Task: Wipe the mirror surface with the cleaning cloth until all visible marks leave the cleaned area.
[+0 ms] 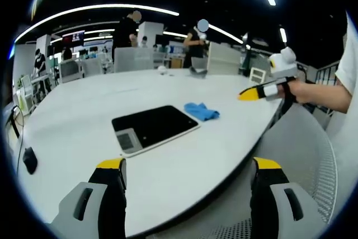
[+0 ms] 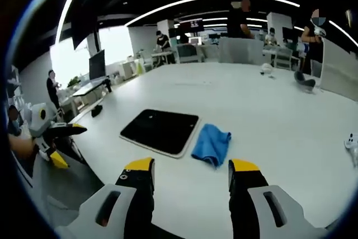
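Mirror and cloth side by side on table, both grippers off the table edge.

Mirror (image 2: 160,131) lies flat on table (image 2: 268,110), cloth (image 2: 212,144) just beside its right edge in right gripper view. Right gripper (image 2: 190,173) sits at near table edge, in front of cloth, jaws apart. Left gripper (image 2: 61,144) is off to the left, past the table edge. In left gripper view, cloth (image 1: 202,111) lies behind-right of mirror (image 1: 154,127); small objects on far side of table.

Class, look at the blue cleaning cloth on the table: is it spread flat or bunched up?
Bunched up. The blue cloth lies in a crumpled heap with folds showing, beside the mirror on the white table, with neither tool holding it.
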A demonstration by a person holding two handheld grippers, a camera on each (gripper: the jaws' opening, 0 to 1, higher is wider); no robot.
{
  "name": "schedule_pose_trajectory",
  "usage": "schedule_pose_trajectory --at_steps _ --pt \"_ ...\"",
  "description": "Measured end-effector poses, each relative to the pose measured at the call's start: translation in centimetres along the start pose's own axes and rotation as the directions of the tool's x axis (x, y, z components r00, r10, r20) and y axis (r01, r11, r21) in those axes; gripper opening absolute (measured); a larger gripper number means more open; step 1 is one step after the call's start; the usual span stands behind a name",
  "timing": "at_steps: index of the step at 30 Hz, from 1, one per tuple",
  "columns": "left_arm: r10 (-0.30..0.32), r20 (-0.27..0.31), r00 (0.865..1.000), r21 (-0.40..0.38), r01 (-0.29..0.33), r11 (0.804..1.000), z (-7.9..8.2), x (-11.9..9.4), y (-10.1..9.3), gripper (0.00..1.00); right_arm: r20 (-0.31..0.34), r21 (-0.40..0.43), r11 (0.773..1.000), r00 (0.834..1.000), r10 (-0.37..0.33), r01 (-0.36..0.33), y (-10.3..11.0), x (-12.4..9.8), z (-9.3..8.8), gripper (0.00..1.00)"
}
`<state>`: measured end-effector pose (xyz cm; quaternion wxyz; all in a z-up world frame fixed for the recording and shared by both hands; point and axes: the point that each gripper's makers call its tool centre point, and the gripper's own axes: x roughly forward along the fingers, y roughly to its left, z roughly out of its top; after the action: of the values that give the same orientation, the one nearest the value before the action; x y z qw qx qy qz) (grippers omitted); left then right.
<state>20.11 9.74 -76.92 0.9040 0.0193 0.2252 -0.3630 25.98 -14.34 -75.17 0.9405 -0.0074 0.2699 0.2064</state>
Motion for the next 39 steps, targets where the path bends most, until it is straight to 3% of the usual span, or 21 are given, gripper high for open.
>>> schedule_pose_trajectory --at_steps 7,18,29,39 --pt "0.007 0.006 1.000 0.003 -0.007 1.000 0.1 -0.1 -0.1 0.93 0.035 0.000 1.000 0.999 -0.002 0.002 0.3 -1.7 0.0 0.53" --pt "0.014 0.016 1.000 0.009 -0.014 1.000 0.3 -0.1 -0.1 0.92 0.060 0.022 1.000 0.998 -0.014 0.012 -0.2 -3.3 -1.8 0.57" --pt "0.024 0.028 0.999 0.014 -0.024 1.000 0.4 -0.2 0.1 0.93 0.126 -0.025 0.999 0.992 -0.021 0.024 -0.2 -3.4 -2.1 0.71" --pt "0.030 0.032 0.999 0.007 -0.030 1.000 0.4 -0.2 0.2 0.94 0.115 -0.027 0.999 0.993 -0.024 0.027 -0.7 -3.3 -3.3 0.82"
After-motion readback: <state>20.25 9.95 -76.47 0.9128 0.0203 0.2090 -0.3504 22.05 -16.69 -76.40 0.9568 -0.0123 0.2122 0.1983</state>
